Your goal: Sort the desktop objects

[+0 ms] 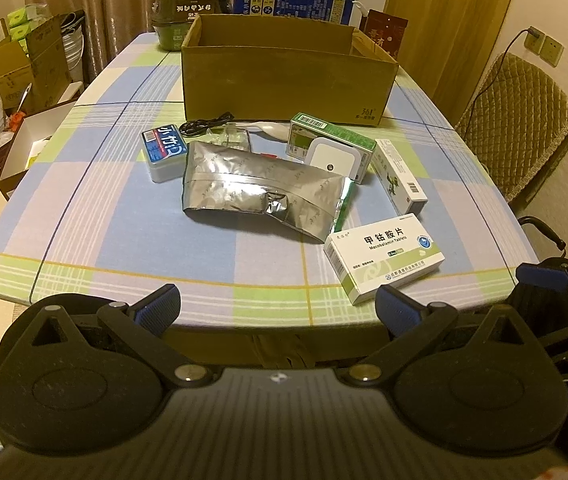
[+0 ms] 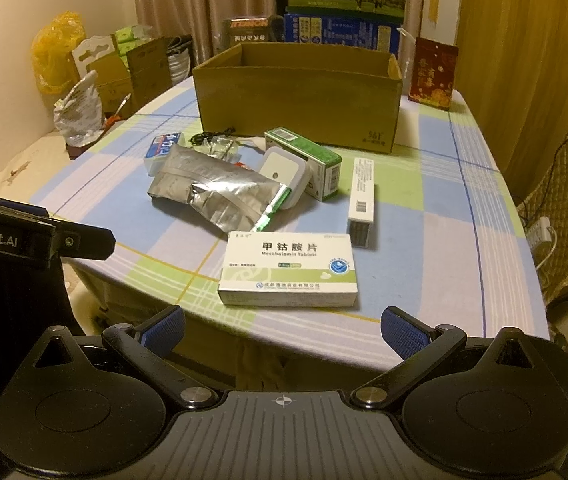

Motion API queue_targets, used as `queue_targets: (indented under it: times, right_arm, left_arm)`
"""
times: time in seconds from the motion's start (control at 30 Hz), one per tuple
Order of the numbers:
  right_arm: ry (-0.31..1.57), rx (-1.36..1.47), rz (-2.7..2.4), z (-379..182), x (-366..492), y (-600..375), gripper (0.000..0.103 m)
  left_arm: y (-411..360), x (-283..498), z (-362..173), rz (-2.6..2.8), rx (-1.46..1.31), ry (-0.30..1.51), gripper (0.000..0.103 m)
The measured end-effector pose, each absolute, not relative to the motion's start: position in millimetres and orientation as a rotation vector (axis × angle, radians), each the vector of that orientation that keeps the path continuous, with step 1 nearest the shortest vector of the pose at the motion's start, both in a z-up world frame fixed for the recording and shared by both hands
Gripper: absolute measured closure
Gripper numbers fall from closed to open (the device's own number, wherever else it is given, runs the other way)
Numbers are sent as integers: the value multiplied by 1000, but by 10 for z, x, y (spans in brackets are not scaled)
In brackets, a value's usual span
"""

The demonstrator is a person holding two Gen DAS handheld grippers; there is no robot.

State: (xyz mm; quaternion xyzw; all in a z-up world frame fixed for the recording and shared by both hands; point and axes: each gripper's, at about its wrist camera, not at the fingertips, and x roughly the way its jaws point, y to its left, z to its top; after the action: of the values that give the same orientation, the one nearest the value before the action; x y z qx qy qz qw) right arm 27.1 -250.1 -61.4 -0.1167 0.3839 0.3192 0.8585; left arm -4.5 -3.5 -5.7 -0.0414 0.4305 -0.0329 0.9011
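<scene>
A heap of small items lies mid-table: a silver foil pouch [image 1: 260,196] [image 2: 220,196], a white tablet box [image 1: 384,258] [image 2: 288,270] nearest me, a narrow white box [image 1: 398,176] [image 2: 361,200], a green box [image 1: 332,138] [image 2: 308,156], a white square device [image 1: 332,158] [image 2: 282,174], a blue-topped tin [image 1: 164,152] [image 2: 162,146] and a black cable [image 1: 204,125] [image 2: 212,136]. Behind them stands an open cardboard box [image 1: 284,76] [image 2: 300,92]. My left gripper [image 1: 278,306] and right gripper [image 2: 282,330] hover open before the table's near edge, holding nothing.
The table [image 1: 124,240] [image 2: 444,216] wears a checked blue-green cloth. A red packet [image 2: 432,74], blue cartons [image 1: 296,2] and a dark tub [image 1: 190,8] stand behind the box. A padded chair [image 1: 520,120] is at the right; boxes and bags [image 1: 16,80] crowd the left.
</scene>
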Motion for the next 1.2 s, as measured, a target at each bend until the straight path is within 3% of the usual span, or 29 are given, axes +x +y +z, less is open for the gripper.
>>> queue_targets:
  times: [0.57,1.2]
  right_arm:
    - [689,-336,831,-451,479,-2513,2]
    - [584,-885,1092,-556,713,-2156,2]
  left_arm:
    - [97,115,12,-124,8,869,1]
    - [126,431,160,-383,418,776,1]
